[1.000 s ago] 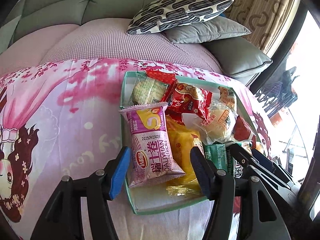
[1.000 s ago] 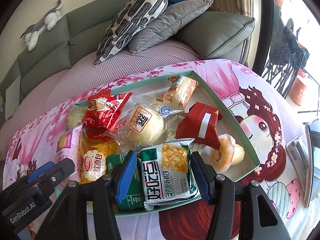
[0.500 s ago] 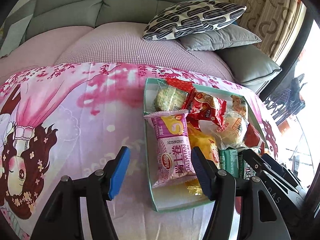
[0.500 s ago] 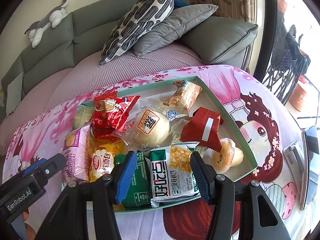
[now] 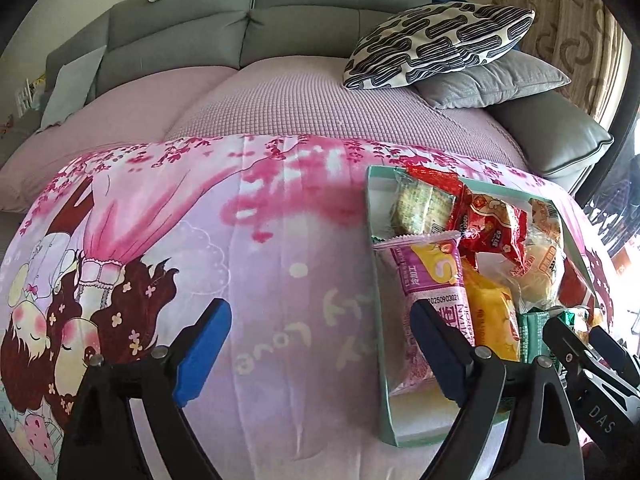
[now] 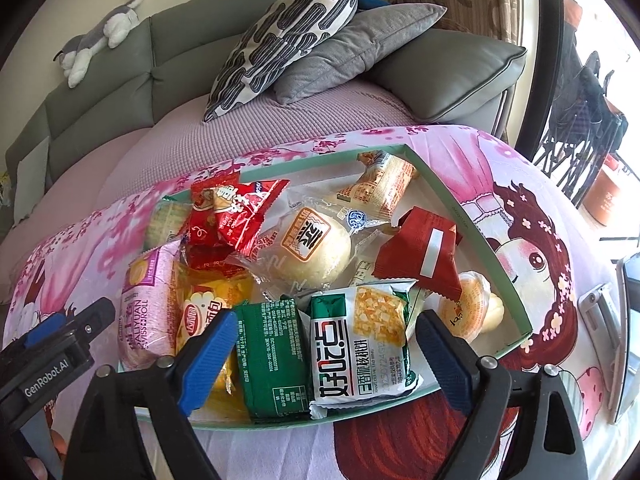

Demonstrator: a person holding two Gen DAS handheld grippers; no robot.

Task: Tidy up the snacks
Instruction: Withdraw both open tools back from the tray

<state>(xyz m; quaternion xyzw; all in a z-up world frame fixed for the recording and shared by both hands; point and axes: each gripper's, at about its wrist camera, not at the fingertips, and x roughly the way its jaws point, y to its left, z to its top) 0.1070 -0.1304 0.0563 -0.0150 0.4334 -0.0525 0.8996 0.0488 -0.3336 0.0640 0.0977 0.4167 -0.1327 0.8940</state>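
Observation:
A shallow mint-green tray (image 6: pixel 472 224) full of wrapped snacks sits on a pink cartoon cloth (image 5: pixel 248 264). In it lie a pink swiss-roll pack (image 6: pixel 146 312), a yellow pack (image 6: pixel 208 312), a green pack (image 6: pixel 272 356), a green-and-white cracker pack (image 6: pixel 360 340), a round bun (image 6: pixel 316 248), red packs (image 6: pixel 236 216) and a jelly cup (image 6: pixel 468 312). My right gripper (image 6: pixel 320 360) is open and empty over the tray's near edge. My left gripper (image 5: pixel 320 352) is open and empty over bare cloth left of the tray (image 5: pixel 378 320); its right finger overlaps the pink pack (image 5: pixel 432 280).
A grey sofa (image 5: pixel 280 40) with a patterned pillow (image 5: pixel 436 40) and a grey cushion (image 5: pixel 492 80) stands behind. A plush toy (image 6: pixel 100 36) lies on the sofa back. A phone-like device (image 6: pixel 624 320) lies at the cloth's right edge. A window and a rack are at the right.
My left gripper has drawn left and back from the tray, now over bare cloth. My right gripper has pulled back slightly. Both stay open; no snack has moved.

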